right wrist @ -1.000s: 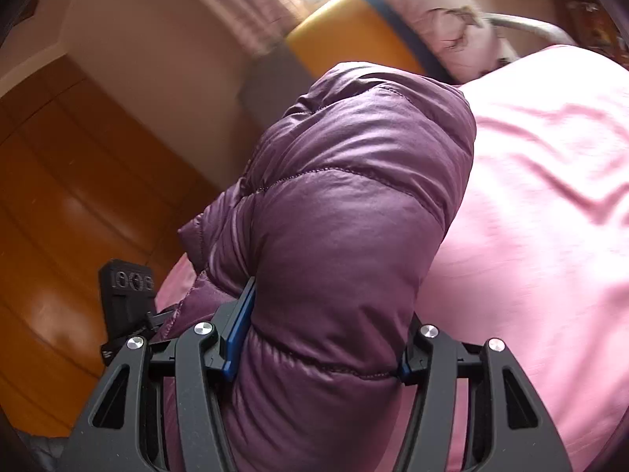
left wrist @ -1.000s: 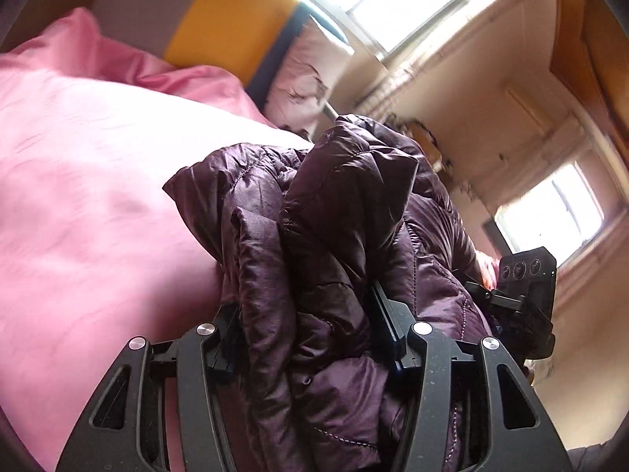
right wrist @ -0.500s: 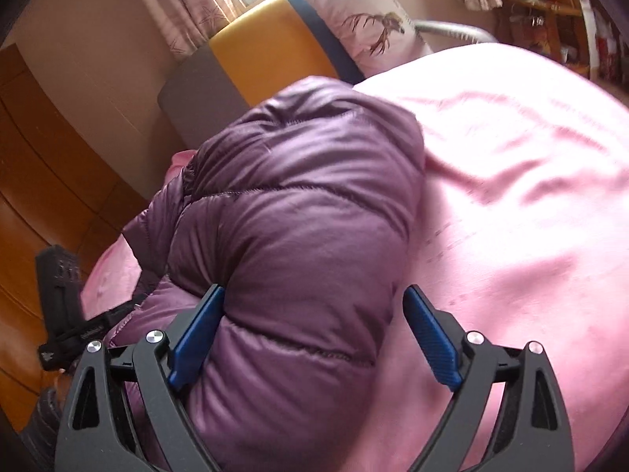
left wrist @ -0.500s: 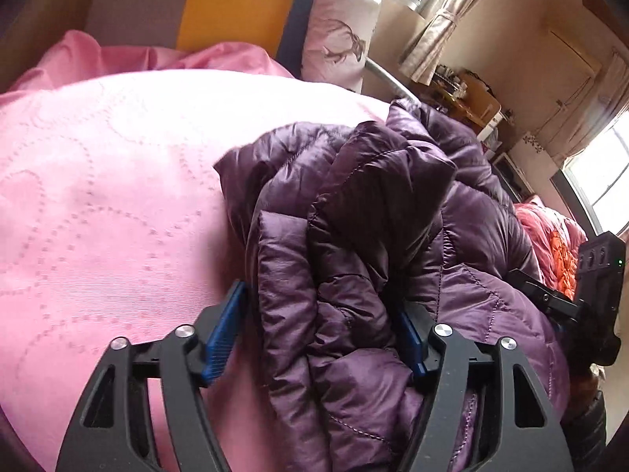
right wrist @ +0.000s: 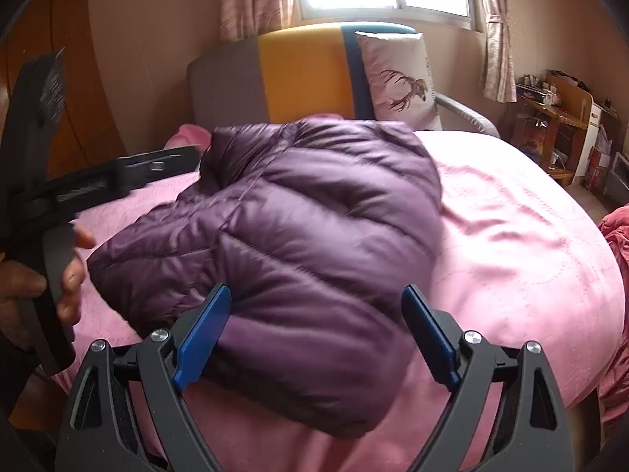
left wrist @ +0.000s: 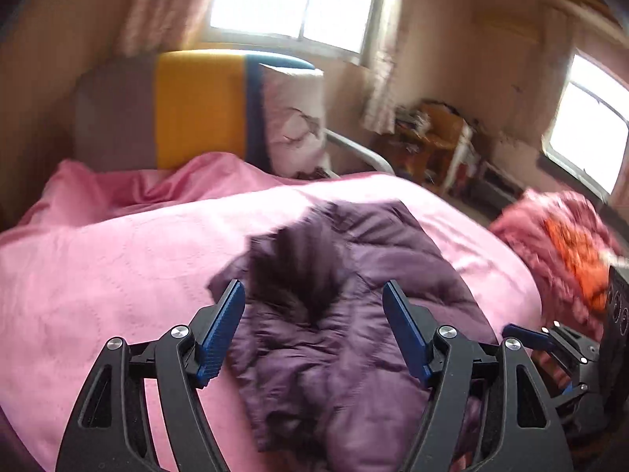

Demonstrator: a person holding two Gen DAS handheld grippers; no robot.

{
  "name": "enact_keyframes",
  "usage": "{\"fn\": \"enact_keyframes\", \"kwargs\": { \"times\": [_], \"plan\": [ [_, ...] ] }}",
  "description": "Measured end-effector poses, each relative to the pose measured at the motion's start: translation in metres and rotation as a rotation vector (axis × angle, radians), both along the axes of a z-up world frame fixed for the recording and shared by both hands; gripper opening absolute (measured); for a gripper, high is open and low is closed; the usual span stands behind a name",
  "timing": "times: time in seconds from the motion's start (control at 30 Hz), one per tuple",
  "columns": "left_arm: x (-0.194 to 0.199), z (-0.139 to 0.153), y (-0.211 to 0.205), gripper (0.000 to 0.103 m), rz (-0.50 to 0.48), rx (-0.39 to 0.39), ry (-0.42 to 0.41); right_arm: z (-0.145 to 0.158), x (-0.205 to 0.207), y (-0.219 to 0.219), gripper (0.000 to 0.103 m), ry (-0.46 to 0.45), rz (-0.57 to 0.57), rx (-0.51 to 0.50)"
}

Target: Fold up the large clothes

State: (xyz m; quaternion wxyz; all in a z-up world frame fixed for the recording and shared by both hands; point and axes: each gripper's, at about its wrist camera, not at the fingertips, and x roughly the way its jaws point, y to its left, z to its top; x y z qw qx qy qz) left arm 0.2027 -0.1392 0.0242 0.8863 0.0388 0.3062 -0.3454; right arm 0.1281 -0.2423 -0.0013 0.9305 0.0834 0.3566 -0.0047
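A dark purple quilted puffer jacket (right wrist: pixel 314 244) is lying in a bundled heap on a bed covered by a pink stitched bedspread (right wrist: pixel 530 236), with its folded bulk facing the near edge of the mattress. The left claw (left wrist: pixel 314 295) is hovering just above the jacket's crumpled end; its jaws have just been spreading and are standing apart, the blue pads (left wrist: pixel 222 326) clear of the fabric although the jacket is lying in line between them. The right claw (right wrist: pixel 316 295) is likewise gaping wide over the smooth rounded side of the jacket, its pads not pressing on the cloth. A hand (right wrist: pixel 43 275) is gripping the left tool's handle at the edge of the right wrist view. A grey, yellow and blue headboard (right wrist: pixel 298 74) is standing behind, with a white deer-print pillow (right wrist: pixel 397 78) leaning against it.
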Motion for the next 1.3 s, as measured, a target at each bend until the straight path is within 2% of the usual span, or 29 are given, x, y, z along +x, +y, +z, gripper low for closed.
{"fn": "enact_keyframes", "kwargs": {
  "times": [0.1,0.17,0.27,0.37,0.47,0.5,0.53,0.63,0.8,0.97,1.2,1.3],
  "plan": [
    [0.006,-0.039,-0.026,0.068,-0.041,0.131,0.078,-0.026,0.018,0.002,0.088,0.028,-0.009,-0.053],
    [0.021,-0.069,-0.019,0.069,-0.018,0.118,0.154,-0.039,0.024,0.009,0.088,0.037,0.001,-0.086],
    [0.033,-0.091,0.001,0.069,0.015,0.039,0.243,-0.056,0.034,0.018,0.088,0.047,0.006,-0.149],
    [0.030,-0.094,0.008,0.069,0.037,0.018,0.246,-0.061,0.036,0.021,0.089,0.054,-0.008,-0.177],
    [0.021,-0.082,0.025,0.071,0.078,-0.034,0.258,-0.055,0.033,0.019,0.089,0.056,-0.029,-0.165],
    [0.018,-0.077,0.029,0.081,0.098,-0.041,0.256,-0.051,0.031,0.017,0.089,0.056,-0.039,-0.155],
    [0.013,-0.075,0.036,0.085,0.138,-0.048,0.258,-0.047,0.027,0.016,0.089,0.056,-0.053,-0.143],
    [0.003,-0.070,0.056,0.087,0.193,-0.092,0.278,-0.040,0.021,0.015,0.091,0.058,-0.091,-0.128],
    [-0.023,-0.054,0.067,0.092,0.256,-0.056,0.191,-0.026,0.013,0.020,0.092,0.055,-0.151,-0.109],
    [-0.048,-0.040,0.075,0.099,0.300,-0.014,0.103,-0.009,-0.004,0.027,0.097,0.022,-0.214,-0.093],
    [-0.075,-0.030,0.078,0.099,0.338,0.017,0.049,0.010,-0.038,0.031,0.101,-0.055,-0.334,-0.111],
    [-0.086,-0.030,0.079,0.099,0.356,0.050,0.027,0.010,-0.047,0.031,0.101,-0.058,-0.394,-0.114]
  ]
}}
